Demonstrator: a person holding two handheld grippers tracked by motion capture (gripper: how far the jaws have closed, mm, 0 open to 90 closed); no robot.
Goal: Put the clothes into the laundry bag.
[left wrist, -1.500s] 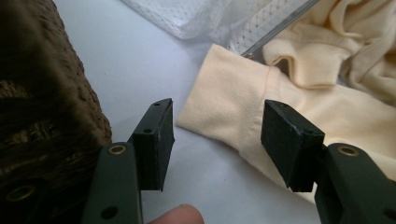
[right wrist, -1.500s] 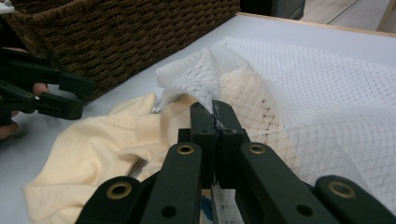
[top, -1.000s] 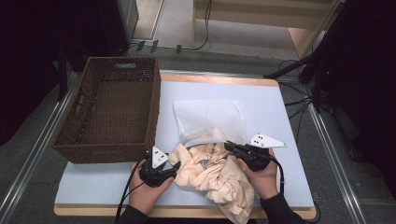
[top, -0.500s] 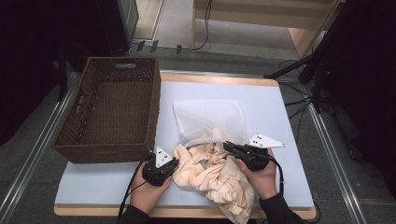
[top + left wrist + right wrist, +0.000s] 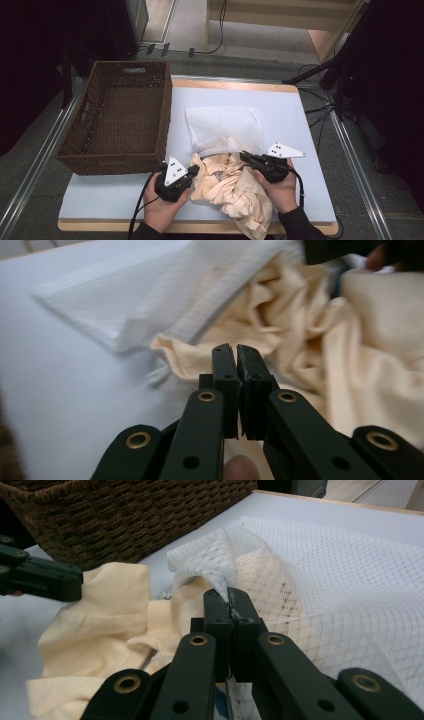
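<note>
1. Left tool point(image 5: 192, 172), lower centre-left of the high view: jaws just closed, pressed together at the left edge of the cream cloth point(image 5: 235, 192); in the left gripper view point(image 5: 235, 352) pads shut tight, with no fold plainly seen between them, cream cloth directly behind the tips
2. Right tool point(image 5: 245, 156), lower centre-right of the high view: jaws pressed together, pinching the rim of the white mesh bag point(image 5: 225, 127); in the right gripper view point(image 5: 231, 597) a strip of white mesh clamped between the pads
3. Cream cloth: crumpled heap at the lower middle of the high view, between the two hands, lower end hanging past the near edge of the tabletop point(image 5: 290, 107); upper part tucked into the mouth of the mesh bag, visible through the netting in the right gripper view point(image 5: 270, 575)
4. White mesh bag: flat on the pale tabletop at frame centre, mouth toward the bottom of the frame, touching the cloth
5. Brown wicker basket point(image 5: 117, 117): left half of the high view, just beside the bag, apart from both tools; also at the upper left of the right gripper view point(image 5: 125, 510)
</note>
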